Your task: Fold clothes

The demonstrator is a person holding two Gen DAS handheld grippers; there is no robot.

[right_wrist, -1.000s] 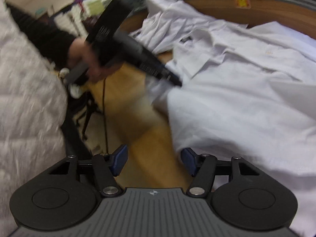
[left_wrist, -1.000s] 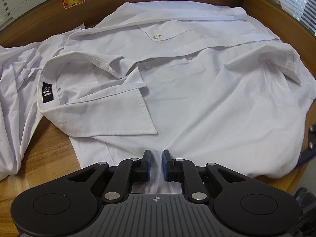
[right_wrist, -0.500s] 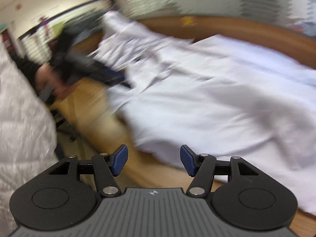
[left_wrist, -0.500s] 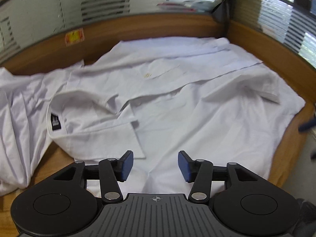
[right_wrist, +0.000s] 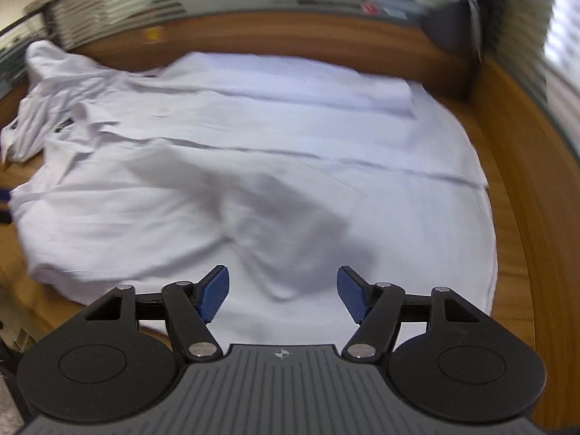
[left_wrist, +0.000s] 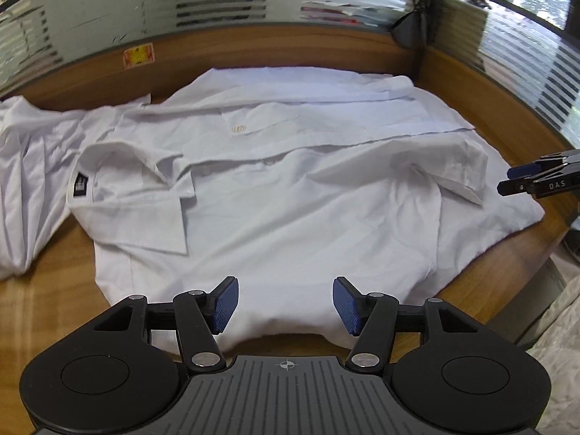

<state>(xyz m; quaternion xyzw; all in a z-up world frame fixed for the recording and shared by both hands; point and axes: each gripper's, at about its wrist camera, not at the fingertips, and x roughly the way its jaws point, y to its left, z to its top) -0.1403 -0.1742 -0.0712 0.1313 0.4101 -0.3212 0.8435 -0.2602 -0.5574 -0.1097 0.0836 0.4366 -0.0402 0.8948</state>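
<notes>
A white short-sleeved shirt [left_wrist: 308, 188] lies spread front-up on the wooden table [left_wrist: 47, 290]. Its collar with a black label [left_wrist: 80, 185] is at the left and its chest pocket [left_wrist: 237, 128] is farther back. My left gripper [left_wrist: 286, 304] hovers over the shirt's near edge, its jaws opening with nothing between the pads. My right gripper [right_wrist: 282, 293] hangs above the shirt [right_wrist: 253, 152] near a rumpled sleeve [right_wrist: 275, 232]. Its jaws are opening too, and they are empty. In the left wrist view the right gripper [left_wrist: 505, 180] shows at the shirt's right end.
A second white garment [left_wrist: 29, 152] lies bunched at the table's left end. Wooden partition walls [left_wrist: 290, 47] with frosted glass above close off the back and right side. A black bag [left_wrist: 409, 29] hangs in the far corner. The table's front edge runs just below both grippers.
The left gripper went from nearly shut to wide open and drew back and up from the shirt. The right gripper swung from the table's left end to over the shirt's right part.
</notes>
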